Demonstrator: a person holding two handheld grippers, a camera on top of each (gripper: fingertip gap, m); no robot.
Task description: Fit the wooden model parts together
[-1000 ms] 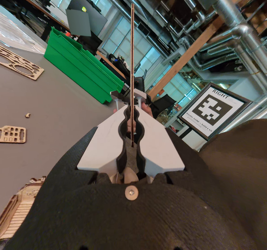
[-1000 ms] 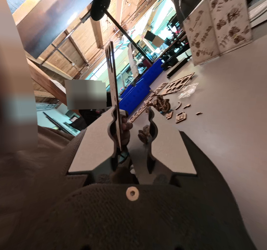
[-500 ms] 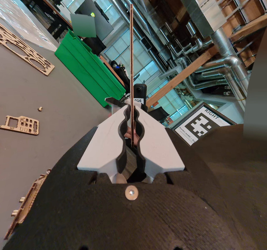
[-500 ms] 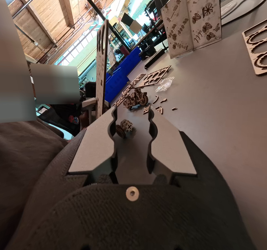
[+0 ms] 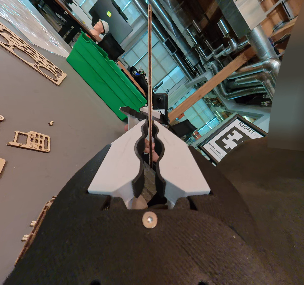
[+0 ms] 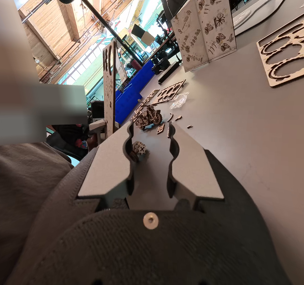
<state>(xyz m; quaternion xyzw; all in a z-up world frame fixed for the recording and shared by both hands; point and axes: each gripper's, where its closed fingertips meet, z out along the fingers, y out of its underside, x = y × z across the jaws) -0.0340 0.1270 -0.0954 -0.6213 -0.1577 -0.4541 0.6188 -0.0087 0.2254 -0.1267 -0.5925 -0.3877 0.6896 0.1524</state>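
Note:
My left gripper (image 5: 150, 126) is shut on a thin wooden part sheet (image 5: 149, 63), seen edge-on and standing upright above the grey table (image 5: 74, 112). The same sheet (image 6: 109, 96) shows its cut-out face at the left of the right wrist view, held by the left gripper (image 6: 98, 125). My right gripper (image 6: 150, 127) is open and empty, to the right of the sheet and apart from it. It also shows just beyond the sheet in the left wrist view (image 5: 131, 110). A small wooden gear assembly (image 6: 139, 148) lies on the table between the right gripper's jaws. A built wooden motorcycle (image 6: 148, 117) stands farther off.
A green bin (image 5: 105, 79), an emptied part sheet (image 5: 32, 58), a small holed offcut (image 5: 31, 141) and a partly built model (image 5: 36, 227) are on the left. A blue bin (image 6: 130, 96), more sheets (image 6: 167, 92), a plastic bag (image 6: 179, 99), a standing booklet (image 6: 205, 23) and a cut-out sheet (image 6: 287, 58) are on the right.
The sheet stood between my open right gripper's jaws; that gripper has drawn away to the right and turned toward the table. The left gripper still holds the sheet.

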